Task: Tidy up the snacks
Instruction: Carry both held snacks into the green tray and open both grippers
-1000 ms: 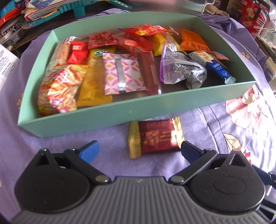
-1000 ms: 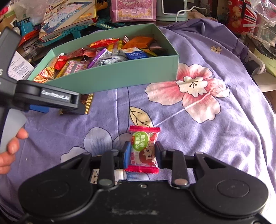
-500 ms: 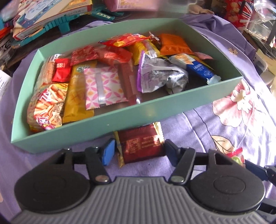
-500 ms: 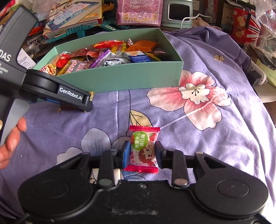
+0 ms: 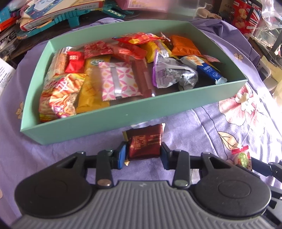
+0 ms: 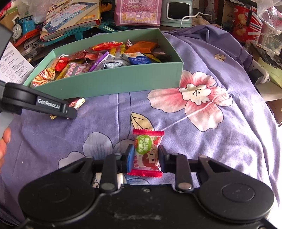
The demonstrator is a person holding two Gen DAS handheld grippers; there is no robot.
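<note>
A green box (image 5: 123,121) full of several snack packets stands on the purple floral cloth. Just before its near wall, a dark red packet with gold ends (image 5: 144,141) sits between my left gripper's (image 5: 143,153) blue pads. The jaws are closing, and both pads press its sides. In the right wrist view, this gripper (image 6: 70,111) is seen from the side with the packet's gold edge (image 6: 78,102) poking out. My right gripper (image 6: 146,158) is shut on a red-edged strawberry candy packet (image 6: 147,146), nearer me on the cloth. The same candy (image 5: 242,156) shows at the right in the left wrist view.
Books, a toy train (image 6: 23,26), a pink bag (image 6: 137,12) and boxes crowd the table behind the green box (image 6: 123,82). A person's hand (image 6: 3,141) holds the left gripper. The purple cloth (image 6: 229,88) drops off to the right.
My left gripper's jaws came in from wide apart onto the dark red packet, which now sits lifted a little off the cloth. The right gripper has kept still with its candy.
</note>
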